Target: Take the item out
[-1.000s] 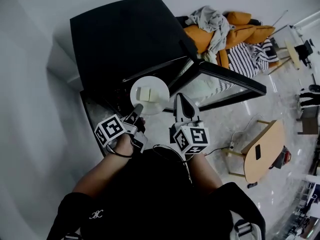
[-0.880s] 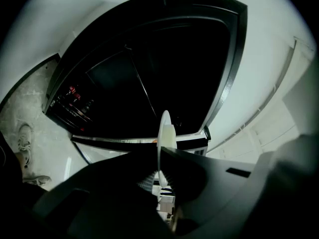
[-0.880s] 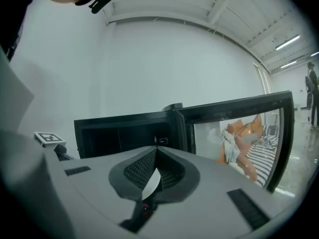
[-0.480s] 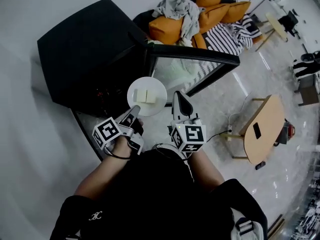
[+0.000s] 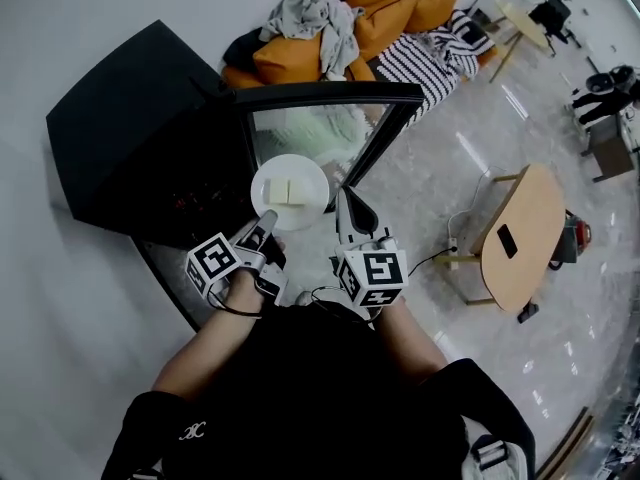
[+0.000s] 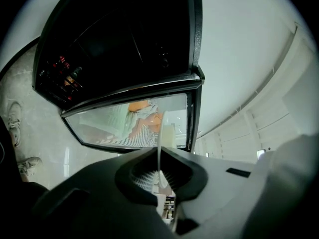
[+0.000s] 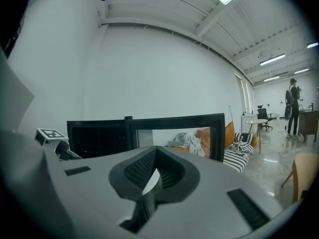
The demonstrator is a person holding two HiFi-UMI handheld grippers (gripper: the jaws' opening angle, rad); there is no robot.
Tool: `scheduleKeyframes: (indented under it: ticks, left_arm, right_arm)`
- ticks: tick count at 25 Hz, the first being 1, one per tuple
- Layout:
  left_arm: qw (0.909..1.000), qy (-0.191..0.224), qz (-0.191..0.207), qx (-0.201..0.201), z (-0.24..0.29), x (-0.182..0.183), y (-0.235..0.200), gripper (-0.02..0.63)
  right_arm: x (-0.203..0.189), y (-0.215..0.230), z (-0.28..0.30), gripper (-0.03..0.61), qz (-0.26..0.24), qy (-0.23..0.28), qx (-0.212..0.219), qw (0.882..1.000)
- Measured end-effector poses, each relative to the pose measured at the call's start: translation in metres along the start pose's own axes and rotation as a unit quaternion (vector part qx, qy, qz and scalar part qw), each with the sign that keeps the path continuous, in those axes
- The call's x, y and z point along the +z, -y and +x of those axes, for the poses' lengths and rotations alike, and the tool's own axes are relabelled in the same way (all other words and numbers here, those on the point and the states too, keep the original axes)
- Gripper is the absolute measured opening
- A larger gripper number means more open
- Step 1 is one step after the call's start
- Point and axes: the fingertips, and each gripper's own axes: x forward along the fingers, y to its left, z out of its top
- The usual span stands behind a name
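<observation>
White plate (image 5: 312, 206), black oven (image 5: 130, 138)

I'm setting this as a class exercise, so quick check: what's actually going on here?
A person holds a white plate carrying two pale blocks in front of a black oven-like cabinet whose glass door stands open. The left gripper is clamped on the plate's near rim. The right gripper sits at its right rim with a white sliver between its jaws, apparently the rim too. The plate is outside the cabinet, carried by the grippers.
</observation>
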Motion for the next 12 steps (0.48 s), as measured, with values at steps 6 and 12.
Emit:
scheduleKeyframes:
  ticks: [6,12]
  left_arm:
    - [0.9999,0.002,0.004,-0.009,0.016,-0.020,0.011,0.017]
    - [0.9999,0.004,0.009,-0.007,0.021,-0.034,0.011,0.017]
  right_arm:
    - [-0.002,0.027,-0.019,0.006,0.000,0.003,-0.006,1.000]
    - [-0.005,0.038,-0.029,0.006,-0.012,0.008,-0.007,1.000]
